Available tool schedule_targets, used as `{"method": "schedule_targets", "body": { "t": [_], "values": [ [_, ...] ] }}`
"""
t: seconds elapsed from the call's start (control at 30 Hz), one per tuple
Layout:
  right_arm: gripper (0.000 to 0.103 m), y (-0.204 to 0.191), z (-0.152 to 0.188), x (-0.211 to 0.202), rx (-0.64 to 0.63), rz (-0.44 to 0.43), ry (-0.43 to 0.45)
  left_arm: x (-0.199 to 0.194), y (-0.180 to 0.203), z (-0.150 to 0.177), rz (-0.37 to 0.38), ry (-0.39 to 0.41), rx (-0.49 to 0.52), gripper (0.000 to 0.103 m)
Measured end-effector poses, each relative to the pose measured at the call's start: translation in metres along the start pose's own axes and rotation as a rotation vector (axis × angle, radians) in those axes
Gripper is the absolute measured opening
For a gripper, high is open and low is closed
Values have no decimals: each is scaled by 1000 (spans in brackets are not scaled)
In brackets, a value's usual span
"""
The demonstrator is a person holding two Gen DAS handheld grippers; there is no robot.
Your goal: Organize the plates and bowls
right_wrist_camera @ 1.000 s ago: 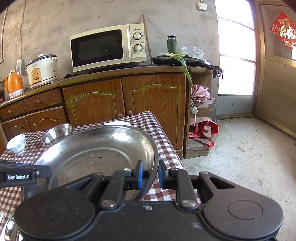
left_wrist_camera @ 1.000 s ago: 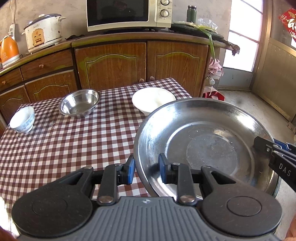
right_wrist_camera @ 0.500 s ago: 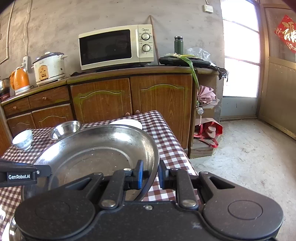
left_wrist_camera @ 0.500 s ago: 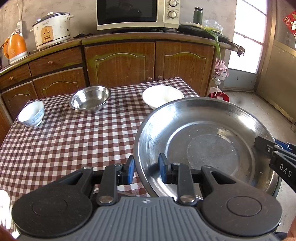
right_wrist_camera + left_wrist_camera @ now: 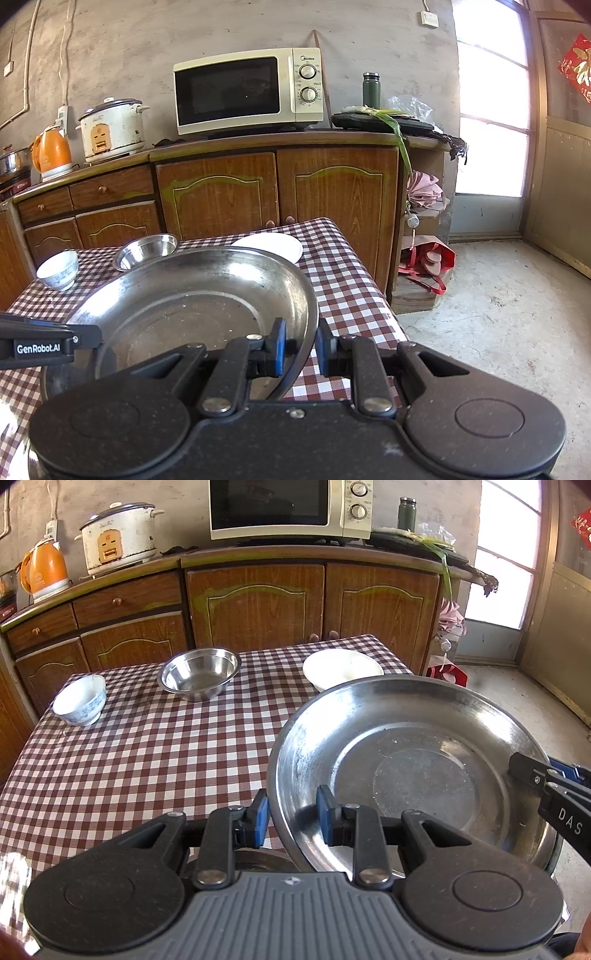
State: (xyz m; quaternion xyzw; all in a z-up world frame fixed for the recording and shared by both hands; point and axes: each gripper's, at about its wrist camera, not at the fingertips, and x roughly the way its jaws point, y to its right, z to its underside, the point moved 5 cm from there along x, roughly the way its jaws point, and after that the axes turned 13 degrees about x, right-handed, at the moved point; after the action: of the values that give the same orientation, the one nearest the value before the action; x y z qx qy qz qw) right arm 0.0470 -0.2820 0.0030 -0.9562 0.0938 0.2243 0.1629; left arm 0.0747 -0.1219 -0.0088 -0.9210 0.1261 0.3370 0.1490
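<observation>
Both grippers carry one wide steel pan above the near right part of the checked table.

The table (image 5: pixel 147 760) stretches toward the wooden cupboards; the steel pan (image 5: pixel 406 746) hangs over its near right corner, partly past the edge, held roughly level — likely because it is too broad for one grip. The left gripper (image 5: pixel 291 814) clasps the pan's near left rim, one pad outside the wall and one inside; the right gripper (image 5: pixel 299 345) is clenched on the opposite rim the same way. Further back sit the pieces not yet sorted: a white plate (image 5: pixel 341 666) just beyond the pan, a steel bowl (image 5: pixel 199 672) mid-table, and a small white bowl (image 5: pixel 79 699) near the far left edge — all well apart. Another steel rim (image 5: pixel 255 862) shows just under the left gripper; what it belongs to I cannot tell.
</observation>
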Motion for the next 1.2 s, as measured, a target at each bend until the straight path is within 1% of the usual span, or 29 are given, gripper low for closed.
{"method": "schedule_targets", "body": {
  "t": [0.37,0.87,1.2],
  "values": [
    [23,-6,8,-3,-12,-21,-15,-6,-6,9,-22,-4,3,28],
    [23,-29,24,-5,-41,-58,-37,-13,-23,25,-55,-17,-7,29],
    [23,-39,33,-6,-58,-72,-46,-14,-31,34,-63,-27,-17,29]
  ]
}}
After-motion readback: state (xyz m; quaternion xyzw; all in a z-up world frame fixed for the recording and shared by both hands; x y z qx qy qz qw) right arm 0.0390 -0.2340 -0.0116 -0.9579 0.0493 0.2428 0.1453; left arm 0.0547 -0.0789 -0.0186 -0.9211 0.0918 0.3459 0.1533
